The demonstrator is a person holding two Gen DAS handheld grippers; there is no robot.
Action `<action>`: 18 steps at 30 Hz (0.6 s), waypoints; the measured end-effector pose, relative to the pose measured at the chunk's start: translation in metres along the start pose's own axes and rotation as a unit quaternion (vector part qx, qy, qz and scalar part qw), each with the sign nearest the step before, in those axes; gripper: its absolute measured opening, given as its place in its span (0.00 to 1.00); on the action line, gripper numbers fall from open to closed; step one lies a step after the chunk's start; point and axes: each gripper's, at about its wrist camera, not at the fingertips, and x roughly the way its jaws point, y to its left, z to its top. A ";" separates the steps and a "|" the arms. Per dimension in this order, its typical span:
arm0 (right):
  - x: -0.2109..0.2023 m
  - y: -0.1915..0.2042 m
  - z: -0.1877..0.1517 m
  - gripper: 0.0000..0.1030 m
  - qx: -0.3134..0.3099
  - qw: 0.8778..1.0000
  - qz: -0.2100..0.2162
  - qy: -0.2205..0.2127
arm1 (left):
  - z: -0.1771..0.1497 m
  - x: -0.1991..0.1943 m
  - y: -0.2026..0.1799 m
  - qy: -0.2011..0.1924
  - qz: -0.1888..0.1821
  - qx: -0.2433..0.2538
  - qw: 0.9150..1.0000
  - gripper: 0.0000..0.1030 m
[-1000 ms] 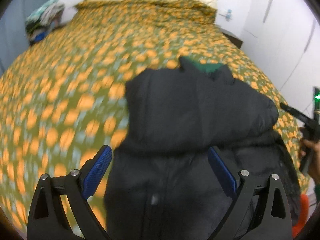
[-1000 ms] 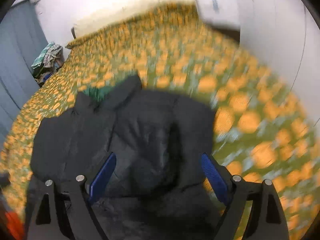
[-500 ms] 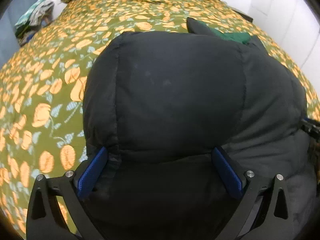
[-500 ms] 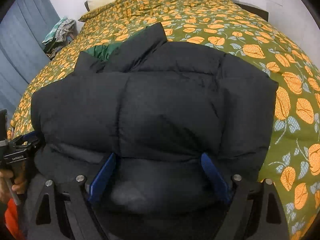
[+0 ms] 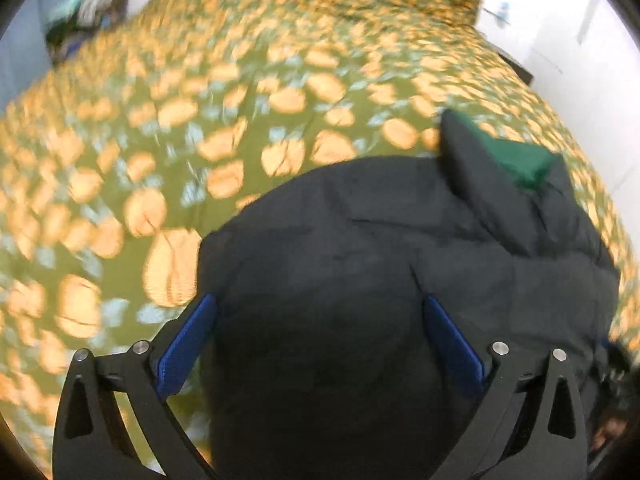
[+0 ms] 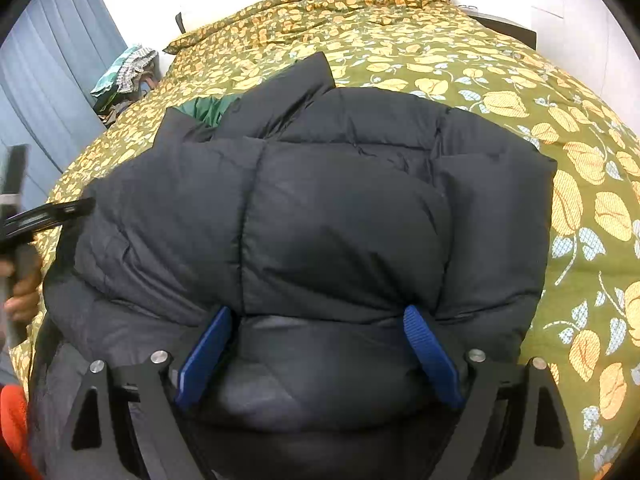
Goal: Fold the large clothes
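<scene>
Left gripper spread wide over black puffer jacket, gripping nothing; view motion-blurred. Right gripper likewise splayed, blue pads against folded jacket's near edge. Jacket lies bundled on floral bedspread, green lining showing at collar. No legible writing. Clothes pile beside curtain, far left.

— Where are the two grippers?

— The right gripper is low, with its blue fingers spread wide apart. The left gripper is spread wide too.

— Can you see a hand?

— Yes, the left hand wraps its handle. That picture's edge is blurry, so maybe only fingers show.
</scene>
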 end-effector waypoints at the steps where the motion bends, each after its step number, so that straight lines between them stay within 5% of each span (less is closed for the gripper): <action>1: 0.002 0.001 0.000 0.88 0.000 1.000 0.001 -0.002 | -0.003 0.009 0.008 0.007 -0.020 -0.018 1.000 1.00; 4: 0.002 0.001 -0.002 0.88 -0.001 1.000 0.003 -0.012 | -0.011 0.020 0.021 0.004 -0.049 -0.037 0.998 1.00; 14: 0.001 0.003 -0.011 0.88 -0.011 0.999 -0.012 -0.037 | -0.025 0.019 0.022 -0.054 -0.051 -0.025 0.997 1.00; 18: 0.001 0.002 -0.013 0.88 -0.012 0.999 -0.013 -0.048 | -0.014 0.008 0.021 -0.045 -0.044 -0.023 0.998 0.99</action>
